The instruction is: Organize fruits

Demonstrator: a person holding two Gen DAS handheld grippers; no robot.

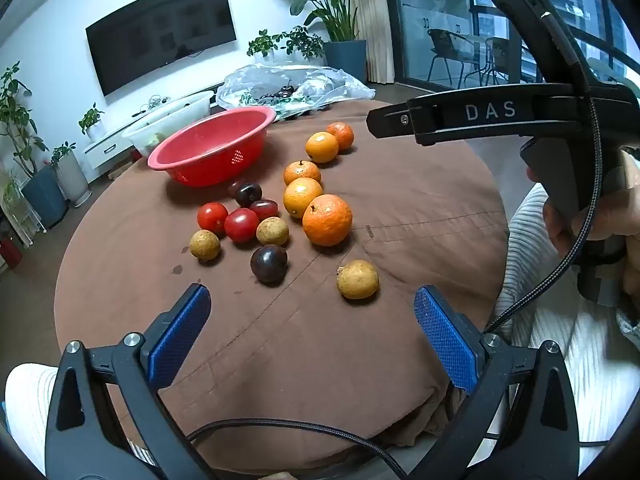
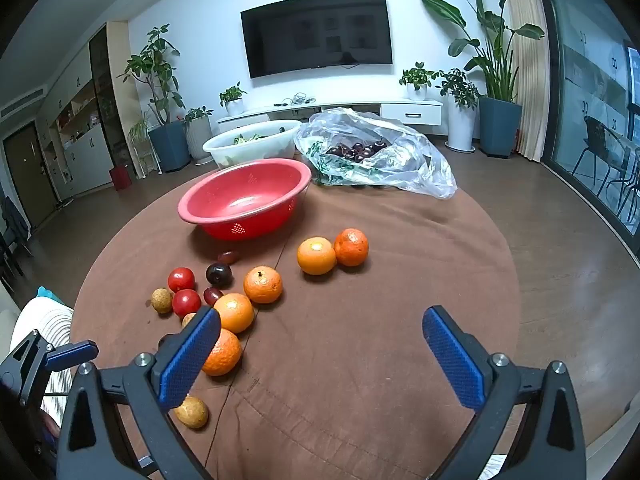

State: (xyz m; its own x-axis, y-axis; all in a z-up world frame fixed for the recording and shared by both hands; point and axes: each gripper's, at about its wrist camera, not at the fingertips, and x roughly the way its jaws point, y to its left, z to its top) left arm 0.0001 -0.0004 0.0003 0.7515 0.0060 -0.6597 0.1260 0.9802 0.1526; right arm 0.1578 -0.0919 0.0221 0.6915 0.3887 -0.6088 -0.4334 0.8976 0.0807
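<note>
Nearest the left wrist camera, left gripper (image 1: 312, 304) hovers over the near edge of the brown tablecloth (image 1: 280, 352), jaws spread wide, nothing between them. Just ahead and slightly right of its centreline: a tan longan (image 1: 357, 279), lying apart from the other fruit. Ahead-left: a dark plum (image 1: 269, 263).

Beyond those sits the main cluster: two more longans (image 1: 205, 244) (image 1: 272, 231), two red tomatoes (image 1: 212, 217) (image 1: 241, 225), dark cherries (image 1: 248, 194), and a run of oranges angling away to the right, largest orange (image 1: 327, 220) nearest and touching the next one back. All fruit is on the cloth.

Right gripper (image 2: 322, 328) also has its jaws apart and empty, held above the cloth. In the right wrist view its left finger (image 2: 188, 360) overlaps the largest orange (image 2: 224, 352); can't tell height above it. The lone longan (image 2: 192, 412) sits low, beside that finger. The rest of the fruit lies ahead-left of this gripper, with a pair of oranges (image 2: 316, 256) (image 2: 351, 247) ahead near centre, touching each other.

Farther back: red colander bowl (image 2: 244, 200), upright. Behind it is a white basin (image 2: 252, 146) with greens, and to its right a clear plastic bag (image 2: 376, 156) holding dark cherries. Back wall: TV (image 2: 318, 34), potted plants (image 2: 496, 80).
</note>
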